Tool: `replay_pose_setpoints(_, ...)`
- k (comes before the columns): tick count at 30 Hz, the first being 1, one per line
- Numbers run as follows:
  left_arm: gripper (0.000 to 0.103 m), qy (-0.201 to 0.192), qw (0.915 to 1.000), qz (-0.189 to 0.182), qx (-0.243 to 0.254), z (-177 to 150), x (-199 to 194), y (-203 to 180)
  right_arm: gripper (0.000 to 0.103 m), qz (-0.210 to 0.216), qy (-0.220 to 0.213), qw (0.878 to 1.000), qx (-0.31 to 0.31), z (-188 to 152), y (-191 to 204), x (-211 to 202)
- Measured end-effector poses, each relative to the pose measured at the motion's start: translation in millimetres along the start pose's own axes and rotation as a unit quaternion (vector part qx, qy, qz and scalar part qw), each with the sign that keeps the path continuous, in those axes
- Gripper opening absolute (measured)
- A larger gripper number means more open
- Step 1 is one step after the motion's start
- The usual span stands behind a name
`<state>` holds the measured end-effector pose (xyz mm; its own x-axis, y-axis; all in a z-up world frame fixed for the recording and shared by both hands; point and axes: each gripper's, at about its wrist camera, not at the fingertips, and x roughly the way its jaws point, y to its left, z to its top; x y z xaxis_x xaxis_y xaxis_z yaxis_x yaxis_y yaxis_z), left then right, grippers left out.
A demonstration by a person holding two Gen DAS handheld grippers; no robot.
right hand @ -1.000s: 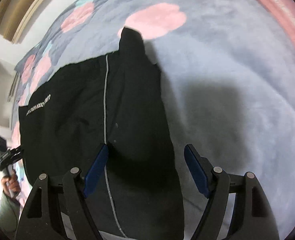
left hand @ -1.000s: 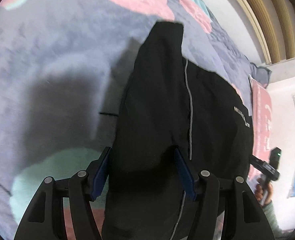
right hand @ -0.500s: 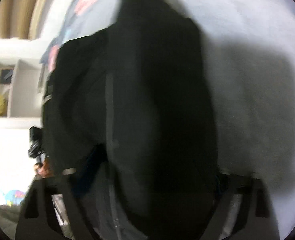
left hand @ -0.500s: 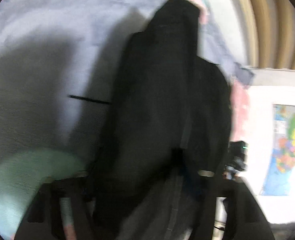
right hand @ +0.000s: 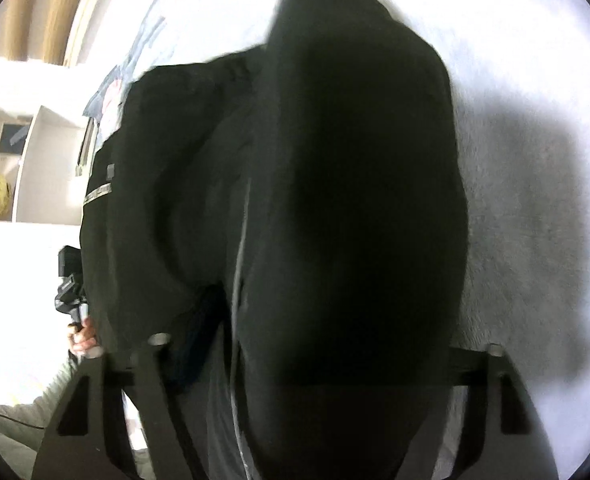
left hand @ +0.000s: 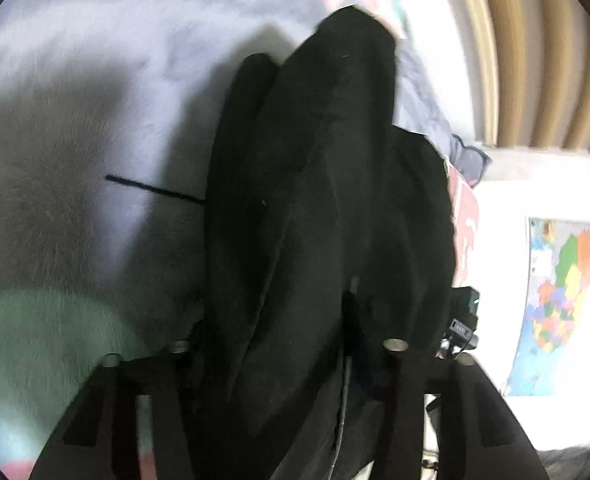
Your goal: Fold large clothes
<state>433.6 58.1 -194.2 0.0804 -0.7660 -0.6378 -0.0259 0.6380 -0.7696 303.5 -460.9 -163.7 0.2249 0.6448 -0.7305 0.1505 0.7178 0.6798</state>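
A large black garment (left hand: 327, 208) with a thin grey stripe hangs bunched over a blue-grey flowered blanket (left hand: 75, 100). In the left wrist view it drapes between and over my left gripper (left hand: 279, 344), hiding the fingertips. In the right wrist view the same garment (right hand: 335, 200) fills the frame and covers my right gripper (right hand: 319, 352). The cloth is lifted off the blanket at my end in both views. The jaws stand wide apart in both views, but the pads are hidden, so the grip on the cloth is not visible.
The blanket (right hand: 535, 160) spreads under the garment. A black drawstring (left hand: 155, 190) lies on it at left. A map poster (left hand: 567, 304) hangs on the white wall at right. White shelves (right hand: 35, 152) stand at left. The other gripper shows at each frame's edge (right hand: 71, 280).
Both grippers have risen and tipped up with the garment's near edge. The cloth has bunched and lifted off the blanket, now covering the blue finger pads that showed a second ago.
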Motion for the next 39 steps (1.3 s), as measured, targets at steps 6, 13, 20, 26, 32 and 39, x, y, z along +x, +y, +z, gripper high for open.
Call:
replay_pose_setpoints(6, 0.038, -0.037, 0.9974, -0.043, 0.044, -40, -38, -52, 0.044, 0.009, -0.057, 0.997, -0.041, -31, 49, -50)
replay_pose_setpoints(13, 0.038, -0.056, 0.9896, -0.053, 0.121, -122, -88, -118, 0.043, 0.006, -0.084, 0.992, -0.095, -97, 108, -105)
replay_pose_setpoints(20, 0.039, -0.056, 0.9876, -0.067, 0.131, -203, -133, -118, 0.043, 0.009, -0.103, 0.991, -0.082, -175, 124, -166)
replay_pose_setpoints(26, 0.039, -0.025, 0.9914, -0.06, 0.114, -239, -130, -93, 0.043, -0.014, -0.077, 0.995, -0.064, -186, 135, -171)
replay_pose_setpoints(32, 0.039, -0.005, 0.9954, -0.056, 0.078, -256, -95, -35, 0.043, -0.048, -0.034, 0.997, -0.045, -185, 116, -128)
replay_pose_setpoints(39, 0.041, -0.032, 0.9898, -0.111, 0.084, -261, -92, 35, 0.044, -0.064, -0.066, 0.995, -0.043, -191, 76, -122)
